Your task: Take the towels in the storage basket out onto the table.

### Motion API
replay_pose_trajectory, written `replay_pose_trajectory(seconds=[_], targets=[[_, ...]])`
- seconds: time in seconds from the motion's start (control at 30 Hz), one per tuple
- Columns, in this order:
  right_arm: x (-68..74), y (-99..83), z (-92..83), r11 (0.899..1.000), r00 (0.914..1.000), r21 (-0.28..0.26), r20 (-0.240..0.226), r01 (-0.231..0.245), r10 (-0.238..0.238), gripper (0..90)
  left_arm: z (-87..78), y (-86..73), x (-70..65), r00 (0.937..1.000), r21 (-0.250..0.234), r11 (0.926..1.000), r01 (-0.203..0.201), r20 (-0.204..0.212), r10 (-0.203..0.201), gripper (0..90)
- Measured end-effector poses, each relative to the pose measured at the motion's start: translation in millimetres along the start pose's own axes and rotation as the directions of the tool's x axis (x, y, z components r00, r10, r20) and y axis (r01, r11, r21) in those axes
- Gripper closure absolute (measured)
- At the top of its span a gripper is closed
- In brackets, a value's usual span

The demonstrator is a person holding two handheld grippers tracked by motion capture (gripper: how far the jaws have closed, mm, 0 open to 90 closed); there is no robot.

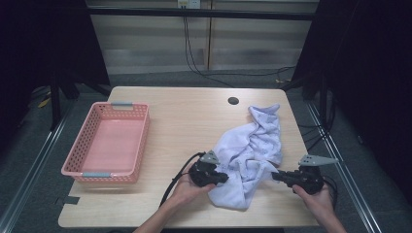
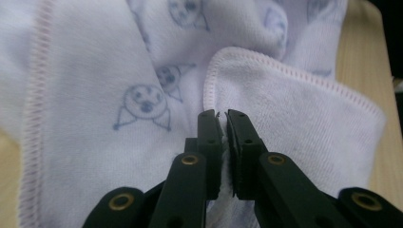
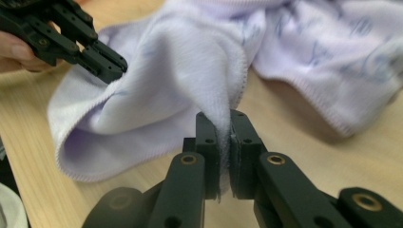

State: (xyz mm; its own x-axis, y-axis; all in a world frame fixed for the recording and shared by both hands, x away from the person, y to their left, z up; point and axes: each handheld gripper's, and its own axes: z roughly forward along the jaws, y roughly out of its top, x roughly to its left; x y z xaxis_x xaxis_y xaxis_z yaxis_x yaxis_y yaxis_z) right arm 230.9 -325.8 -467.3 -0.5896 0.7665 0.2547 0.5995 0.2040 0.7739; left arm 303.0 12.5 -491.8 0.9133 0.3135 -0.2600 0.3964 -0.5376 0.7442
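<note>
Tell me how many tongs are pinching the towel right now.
2: the left tongs grip the towel at its near left edge, the right tongs at its near right edge.

Overhead camera, two close fingers cameras, share towel [image 1: 252,150].

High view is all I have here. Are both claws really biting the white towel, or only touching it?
Observer: The left claw is shut on the towel; cloth sits pinched between its tips.
Operator: And the right one?
Observer: The right claw is shut on a raised fold of the towel, lifted off the table.
Operator: Is the cloth plain?
Observer: No, it carries small printed faces with pointed ears and pink stitched hems.
</note>
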Motion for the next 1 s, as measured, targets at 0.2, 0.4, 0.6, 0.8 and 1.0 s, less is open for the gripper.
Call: replay_pose_trajectory(seconds=[0.2,0.4,0.6,0.8,1.0], targets=[[-4.7,29.9,-26.7,0.993,0.9998,-0.118,0.003,0.018,-0.018,86.1,-81.2,20.6,20.6,0.9976,-0.267,0.9623,0.052,-0.03,-0.062,85.4],[-7.5,78.6,-52.4,0.969,0.9993,-0.246,0.021,0.037,-0.033,86.4,-138.6,37.4,40.0,0.9893,-0.421,0.9046,0.068,-0.089,-0.116,85.6],[-4.1,143.1,-73.9,0.932,0.997,-0.353,0.045,0.075,-0.063,86.4,-183.0,64.2,49.7,0.9778,-0.533,0.8453,0.044,-0.151,-0.145,85.7],[-5.1,204.5,-80.5,0.914,0.9944,-0.393,0.07,0.101,-0.08,86.5,-215.7,99.2,52.8,0.9671,-0.588,0.8085,-0.006,-0.209,-0.145,85.7],[-6.7,287.1,-94.5,0.876,0.9892,-0.464,0.122,0.13,-0.082,86.7,-268.8,148.1,43.3,0.9507,-0.652,0.7505,-0.107,-0.288,-0.115,85.7]])
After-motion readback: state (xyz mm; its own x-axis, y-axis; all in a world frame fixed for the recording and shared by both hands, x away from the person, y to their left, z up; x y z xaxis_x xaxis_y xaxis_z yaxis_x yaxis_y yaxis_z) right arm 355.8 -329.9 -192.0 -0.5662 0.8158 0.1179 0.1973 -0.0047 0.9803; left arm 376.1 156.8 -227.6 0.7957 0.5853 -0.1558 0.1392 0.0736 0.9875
